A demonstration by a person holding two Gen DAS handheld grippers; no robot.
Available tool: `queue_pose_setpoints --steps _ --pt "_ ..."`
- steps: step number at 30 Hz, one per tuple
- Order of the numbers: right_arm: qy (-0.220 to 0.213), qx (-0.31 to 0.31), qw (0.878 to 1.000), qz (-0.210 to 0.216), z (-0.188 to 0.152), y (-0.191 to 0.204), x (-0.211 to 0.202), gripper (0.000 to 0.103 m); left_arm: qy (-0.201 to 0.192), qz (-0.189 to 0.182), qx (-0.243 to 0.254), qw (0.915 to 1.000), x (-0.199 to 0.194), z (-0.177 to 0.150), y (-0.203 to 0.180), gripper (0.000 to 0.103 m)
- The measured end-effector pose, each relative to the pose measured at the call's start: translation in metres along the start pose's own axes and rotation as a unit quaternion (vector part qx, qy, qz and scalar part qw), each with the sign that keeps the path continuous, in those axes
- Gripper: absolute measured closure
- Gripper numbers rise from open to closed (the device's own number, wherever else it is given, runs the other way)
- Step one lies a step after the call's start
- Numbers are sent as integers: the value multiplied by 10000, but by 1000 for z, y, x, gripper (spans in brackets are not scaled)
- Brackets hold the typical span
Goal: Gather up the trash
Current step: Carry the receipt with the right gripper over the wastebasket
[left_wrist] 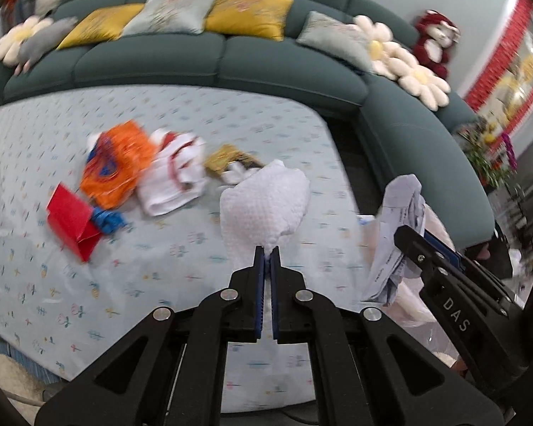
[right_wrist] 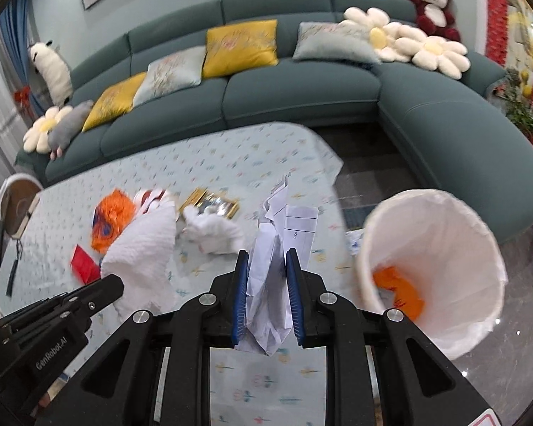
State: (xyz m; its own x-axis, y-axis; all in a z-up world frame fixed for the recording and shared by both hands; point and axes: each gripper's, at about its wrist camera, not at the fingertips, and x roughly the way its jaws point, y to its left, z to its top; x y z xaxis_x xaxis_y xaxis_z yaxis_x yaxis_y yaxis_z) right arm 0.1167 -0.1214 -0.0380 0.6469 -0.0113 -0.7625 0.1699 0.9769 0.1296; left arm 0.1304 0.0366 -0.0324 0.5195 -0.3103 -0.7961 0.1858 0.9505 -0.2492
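My left gripper (left_wrist: 267, 250) is shut on a white paper towel (left_wrist: 264, 202) and holds it above the table. It also shows in the right wrist view (right_wrist: 142, 252). My right gripper (right_wrist: 268, 259) is shut on a crumpled white printed paper (right_wrist: 277, 248), seen also in the left wrist view (left_wrist: 396, 234). A white-lined trash bin (right_wrist: 440, 227) stands on the floor right of the table, with orange trash (right_wrist: 399, 291) inside. On the table lie an orange wrapper (left_wrist: 115, 163), a red card (left_wrist: 73, 220), a white-and-red cloth (left_wrist: 176, 174), a gold wrapper (left_wrist: 227, 156) and a crumpled tissue (right_wrist: 215, 230).
The table (left_wrist: 89, 301) has a pale floral cloth. A teal corner sofa (right_wrist: 302, 92) with cushions and plush toys runs behind and to the right. A brown-and-white object (right_wrist: 16, 209) and a dark strap (right_wrist: 12, 277) lie at the table's left end.
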Motion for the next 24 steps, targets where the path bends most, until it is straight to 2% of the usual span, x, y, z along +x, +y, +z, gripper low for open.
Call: queue_pose_setpoints --steps 11,24 --pt "-384 562 9969 -391 -4 -84 -39 83 -102 -386 823 9958 -5 3 -100 100" --pt "-490 1145 9892 -773 -15 -167 -50 83 122 -686 1576 9850 21 -6 -190 100"
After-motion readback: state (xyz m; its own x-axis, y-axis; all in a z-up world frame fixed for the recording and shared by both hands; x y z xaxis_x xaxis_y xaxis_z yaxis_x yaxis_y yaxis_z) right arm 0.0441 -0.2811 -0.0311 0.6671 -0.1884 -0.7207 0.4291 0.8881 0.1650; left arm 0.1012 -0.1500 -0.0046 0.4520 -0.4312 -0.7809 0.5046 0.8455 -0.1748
